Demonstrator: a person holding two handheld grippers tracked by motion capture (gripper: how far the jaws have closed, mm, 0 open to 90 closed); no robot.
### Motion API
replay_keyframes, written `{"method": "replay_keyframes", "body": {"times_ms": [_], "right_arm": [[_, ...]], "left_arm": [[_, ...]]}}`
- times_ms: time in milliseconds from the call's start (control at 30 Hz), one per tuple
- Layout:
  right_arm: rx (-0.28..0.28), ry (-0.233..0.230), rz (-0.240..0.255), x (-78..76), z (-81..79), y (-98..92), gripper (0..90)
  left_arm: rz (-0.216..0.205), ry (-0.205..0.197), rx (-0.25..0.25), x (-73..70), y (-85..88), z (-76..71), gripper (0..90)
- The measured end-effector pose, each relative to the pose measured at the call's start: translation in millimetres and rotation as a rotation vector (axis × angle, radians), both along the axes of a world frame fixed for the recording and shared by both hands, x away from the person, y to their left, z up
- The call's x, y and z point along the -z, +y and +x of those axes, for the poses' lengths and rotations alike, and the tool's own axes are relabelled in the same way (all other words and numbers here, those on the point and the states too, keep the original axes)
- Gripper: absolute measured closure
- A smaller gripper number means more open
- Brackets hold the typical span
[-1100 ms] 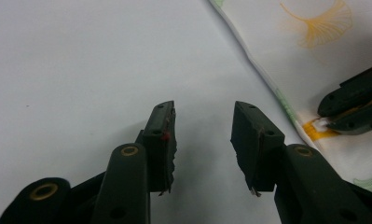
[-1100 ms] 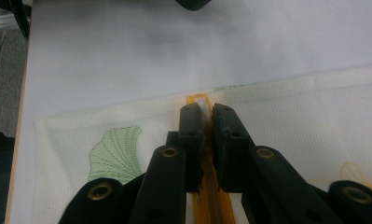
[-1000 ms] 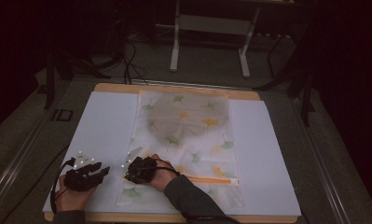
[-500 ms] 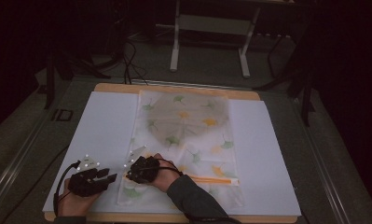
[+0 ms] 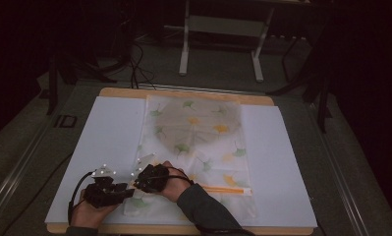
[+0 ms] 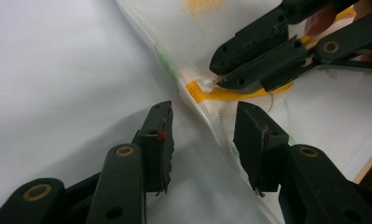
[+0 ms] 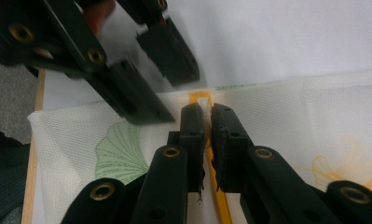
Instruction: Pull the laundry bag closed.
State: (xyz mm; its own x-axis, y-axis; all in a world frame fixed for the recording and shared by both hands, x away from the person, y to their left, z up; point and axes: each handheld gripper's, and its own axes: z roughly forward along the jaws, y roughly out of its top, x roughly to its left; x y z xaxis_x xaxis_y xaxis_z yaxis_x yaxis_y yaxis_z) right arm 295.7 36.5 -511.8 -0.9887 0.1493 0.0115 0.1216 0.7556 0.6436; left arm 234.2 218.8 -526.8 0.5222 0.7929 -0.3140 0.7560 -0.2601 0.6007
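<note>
A white mesh bag (image 5: 196,142) printed with green and yellow leaves lies flat on a white sheet (image 5: 105,142). An orange zipper (image 5: 223,189) runs across its near end. My right gripper (image 7: 207,112) is shut on the white zipper pull (image 6: 205,84) at the zipper's left end (image 7: 200,99), by the bag's left edge. My left gripper (image 6: 203,116) stands open just in front of it, one jaw on each side of the bag's edge (image 6: 211,135), touching nothing. In the high view the left gripper (image 5: 125,191) and the right gripper (image 5: 137,182) are close together at the bag's near left corner.
The white sheet covers a wooden table whose front edge (image 5: 183,230) lies just below the hands. A metal stand (image 5: 218,44) and cables (image 5: 134,54) sit on the dark floor beyond the far edge. The bag's far half lies untouched.
My left gripper has slid to the right, up to the bag's edge and close to the right gripper. The right gripper has stayed almost still on the zipper.
</note>
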Motion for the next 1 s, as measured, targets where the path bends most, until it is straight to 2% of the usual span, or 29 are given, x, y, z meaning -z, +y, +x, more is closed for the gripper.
{"method": "replay_keyframes", "body": {"times_ms": [200, 433, 633, 700, 800, 1000], "right_arm": [[-0.002, -0.018, 0.004, -6.5, -1.3, -2.6, 83.6], [-0.010, -0.025, 0.005, -9.1, -1.6, -2.8, 83.7], [-0.007, -0.017, 0.001, -6.2, -1.2, -2.1, 83.9], [-0.008, -0.014, -0.008, -2.7, 0.4, -3.1, 83.9], [-0.009, -0.007, -0.009, 0.6, 1.2, -4.4, 84.3], [-0.009, 0.012, -0.011, 4.0, 3.0, -7.2, 84.6]], "left_arm": [[-0.047, 0.033, 0.022, 3.2, -2.5, 3.8, 60.6], [-0.062, 0.057, 0.057, 6.2, -4.8, 6.7, 66.6], [-0.068, 0.063, 0.068, 7.6, -4.2, 7.6, 84.8], [-0.071, 0.058, 0.064, 7.6, -5.2, 6.5, 87.5], [-0.059, 0.055, 0.069, 7.6, -6.3, 6.2, 88.1], [-0.072, 0.053, 0.066, 7.4, -4.5, 6.0, 88.3]]}}
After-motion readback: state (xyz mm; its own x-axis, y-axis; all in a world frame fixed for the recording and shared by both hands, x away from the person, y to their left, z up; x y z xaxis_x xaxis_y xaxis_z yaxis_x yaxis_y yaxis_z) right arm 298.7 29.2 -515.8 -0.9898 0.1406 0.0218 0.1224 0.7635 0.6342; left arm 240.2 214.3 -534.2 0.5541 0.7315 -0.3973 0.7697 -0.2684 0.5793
